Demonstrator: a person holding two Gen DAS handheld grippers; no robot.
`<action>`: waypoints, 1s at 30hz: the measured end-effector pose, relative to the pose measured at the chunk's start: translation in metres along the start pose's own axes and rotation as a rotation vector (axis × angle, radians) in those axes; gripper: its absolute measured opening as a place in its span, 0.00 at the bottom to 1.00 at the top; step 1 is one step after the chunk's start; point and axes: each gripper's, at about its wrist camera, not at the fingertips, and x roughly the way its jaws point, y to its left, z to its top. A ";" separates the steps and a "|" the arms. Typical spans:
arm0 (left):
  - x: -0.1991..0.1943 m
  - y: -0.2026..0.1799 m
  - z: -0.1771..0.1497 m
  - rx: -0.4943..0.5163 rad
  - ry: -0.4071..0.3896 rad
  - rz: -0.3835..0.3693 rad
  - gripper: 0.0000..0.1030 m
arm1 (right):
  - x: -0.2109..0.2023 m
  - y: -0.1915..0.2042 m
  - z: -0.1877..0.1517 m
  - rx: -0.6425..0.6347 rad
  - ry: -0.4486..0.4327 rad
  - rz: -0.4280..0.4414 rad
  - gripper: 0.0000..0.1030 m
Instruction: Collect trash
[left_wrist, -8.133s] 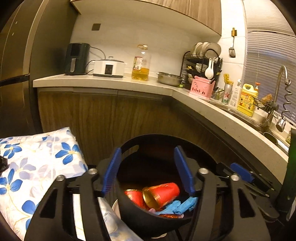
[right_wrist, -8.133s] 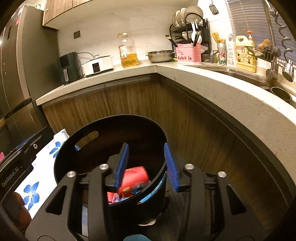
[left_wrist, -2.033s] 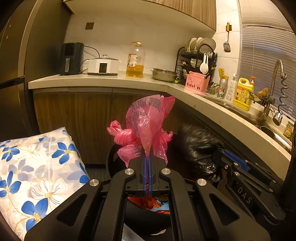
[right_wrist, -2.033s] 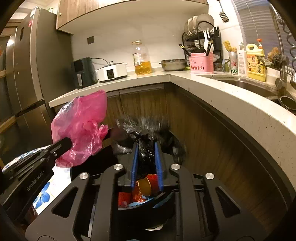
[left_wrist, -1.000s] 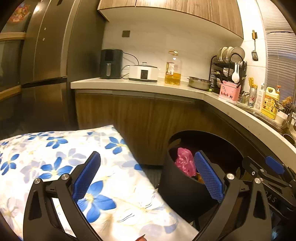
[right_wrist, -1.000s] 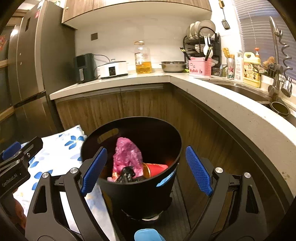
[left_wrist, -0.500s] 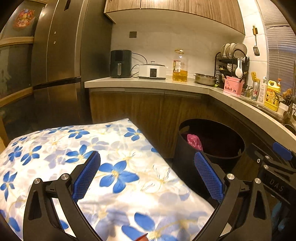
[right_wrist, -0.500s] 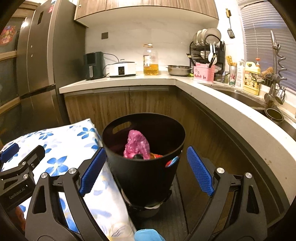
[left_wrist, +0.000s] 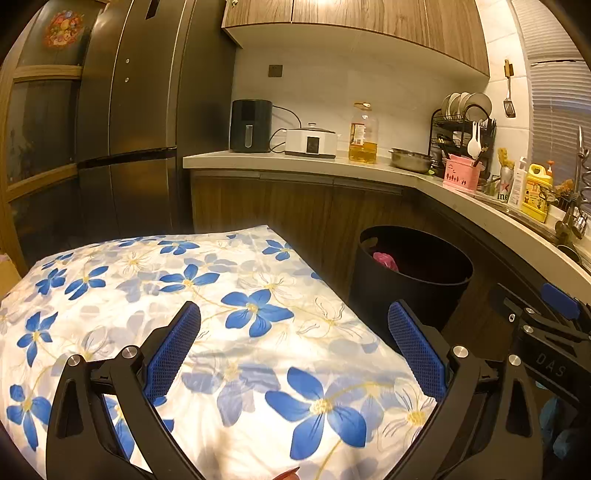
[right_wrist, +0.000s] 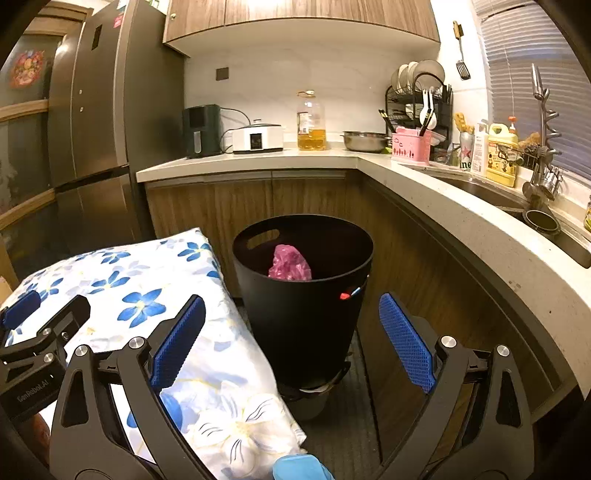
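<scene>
Pink bag sits in bin, trash deposited. Left gripper wide, empty; right gripper opening, nothing between jaws.

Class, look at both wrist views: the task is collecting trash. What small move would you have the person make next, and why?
Probably hold both empty tools back and scan for more trash. The pink bag sits inside the black bin. The left hand-held gripper is open over the floral cloth; the right hand-held gripper is opening with nothing between its pads. No loose trash shows.
</scene>
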 end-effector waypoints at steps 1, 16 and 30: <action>-0.003 0.001 -0.002 0.001 0.000 0.002 0.94 | -0.003 0.002 -0.001 -0.003 -0.001 0.002 0.91; -0.033 0.020 -0.017 -0.014 0.003 0.004 0.94 | -0.035 0.020 -0.015 -0.028 -0.007 0.022 0.92; -0.042 0.028 -0.019 -0.031 -0.004 0.013 0.94 | -0.044 0.030 -0.017 -0.041 -0.015 0.043 0.92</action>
